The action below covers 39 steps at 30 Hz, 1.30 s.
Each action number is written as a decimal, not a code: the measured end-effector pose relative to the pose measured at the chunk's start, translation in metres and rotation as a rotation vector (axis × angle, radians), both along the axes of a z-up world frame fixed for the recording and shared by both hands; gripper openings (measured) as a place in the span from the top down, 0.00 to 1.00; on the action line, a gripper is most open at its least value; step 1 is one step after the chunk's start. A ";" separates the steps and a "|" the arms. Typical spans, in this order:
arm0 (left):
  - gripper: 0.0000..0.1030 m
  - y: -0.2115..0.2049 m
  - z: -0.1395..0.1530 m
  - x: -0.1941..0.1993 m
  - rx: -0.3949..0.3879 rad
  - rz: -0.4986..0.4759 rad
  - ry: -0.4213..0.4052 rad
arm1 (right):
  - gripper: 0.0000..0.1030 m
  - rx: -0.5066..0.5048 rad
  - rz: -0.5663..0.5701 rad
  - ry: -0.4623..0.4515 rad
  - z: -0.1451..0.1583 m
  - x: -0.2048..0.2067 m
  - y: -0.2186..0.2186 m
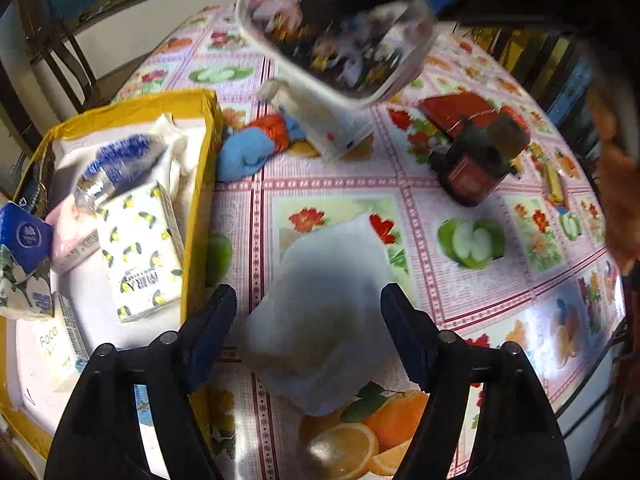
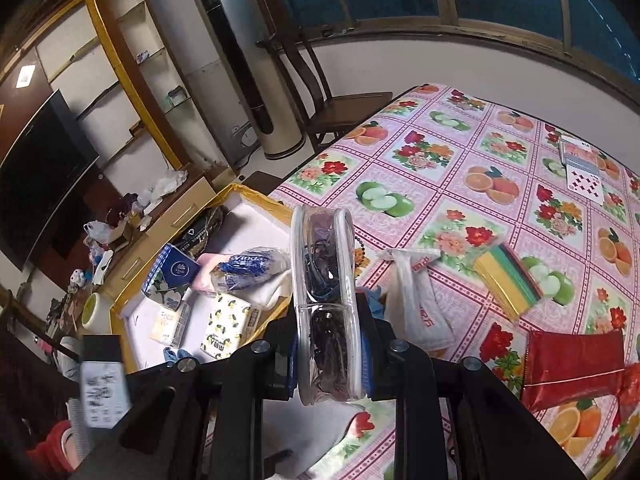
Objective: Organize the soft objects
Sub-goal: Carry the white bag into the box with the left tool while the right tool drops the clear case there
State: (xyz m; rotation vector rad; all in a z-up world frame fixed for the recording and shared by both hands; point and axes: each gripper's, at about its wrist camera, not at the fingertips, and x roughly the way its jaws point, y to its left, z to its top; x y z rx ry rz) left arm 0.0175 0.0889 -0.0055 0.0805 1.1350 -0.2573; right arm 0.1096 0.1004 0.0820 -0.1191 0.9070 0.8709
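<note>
Jaws of the left gripper stand spread wide, released, with a white cloth lying on the counter between and just ahead of them, not yet touched. Those of the right gripper are clenched on a clear pouch, held edge-up in the air above the counter; dark cords and mixed small items show through its wall.

Just left of the cloth sits the yellow box, already holding tissue packs and a blue-printed bag. More soft things wait on the counter: a blue and orange bundle beside the box's far corner and a plastic bag near the pouch.

The step in hand looks like taking the cloth for the box. To do it well, lower the left jaws straight down so they straddle the cloth's middle, press lightly into the counter, then close enough to gather a fold rather than pinch one loose layer. Lift clear of the box wall before swinging left, and set it in the open floor space near the lemon-print pack. Keep the pouch high, out of the left arm's path.
</note>
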 end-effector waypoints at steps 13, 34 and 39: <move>0.89 -0.005 0.003 -0.014 -0.060 -0.068 -0.004 | 0.77 0.044 -0.015 -0.002 0.006 -0.003 -0.016; 0.38 0.181 0.033 0.039 -0.128 0.494 -0.116 | 0.59 0.031 0.105 0.041 -0.024 -0.020 0.146; 0.32 0.186 0.044 0.020 -0.155 0.560 -0.156 | 0.49 0.122 0.158 0.168 -0.029 -0.030 0.128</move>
